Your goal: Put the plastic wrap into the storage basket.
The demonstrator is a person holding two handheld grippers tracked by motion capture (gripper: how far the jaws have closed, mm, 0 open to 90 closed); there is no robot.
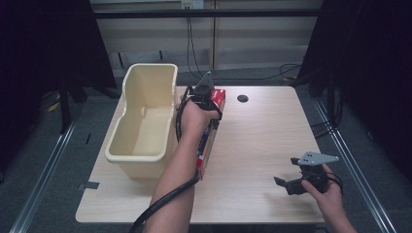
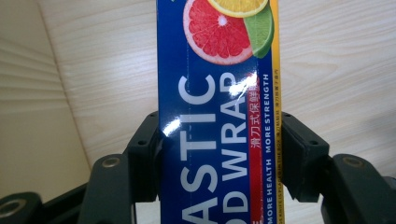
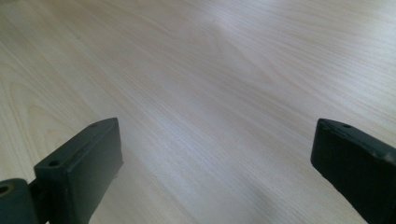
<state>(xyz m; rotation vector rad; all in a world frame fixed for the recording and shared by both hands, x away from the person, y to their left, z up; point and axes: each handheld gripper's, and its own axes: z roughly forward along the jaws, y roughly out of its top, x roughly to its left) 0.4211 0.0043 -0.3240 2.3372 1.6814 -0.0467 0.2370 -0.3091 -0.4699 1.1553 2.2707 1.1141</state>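
Observation:
A long blue plastic food wrap box point(image 1: 207, 148) with a red end runs front to back just right of the cream bin point(image 1: 138, 158). My left gripper point(image 1: 210, 103) is shut on the box near its far end. In the left gripper view the black fingers point(image 2: 144, 154) press both sides of the box point(image 2: 217, 130), which has citrus slices printed on it. I cannot tell if the box rests on the table. My right gripper point(image 1: 286, 171) is open at the front right, and nothing but bare wood lies between its fingers point(image 3: 84, 163).
The light wooden table point(image 1: 262, 141) has a round cable hole point(image 1: 242, 98) at the back. The bin is empty and takes up the table's left side. A black cable trails from my left forearm off the front edge. Dark curtains stand to both sides.

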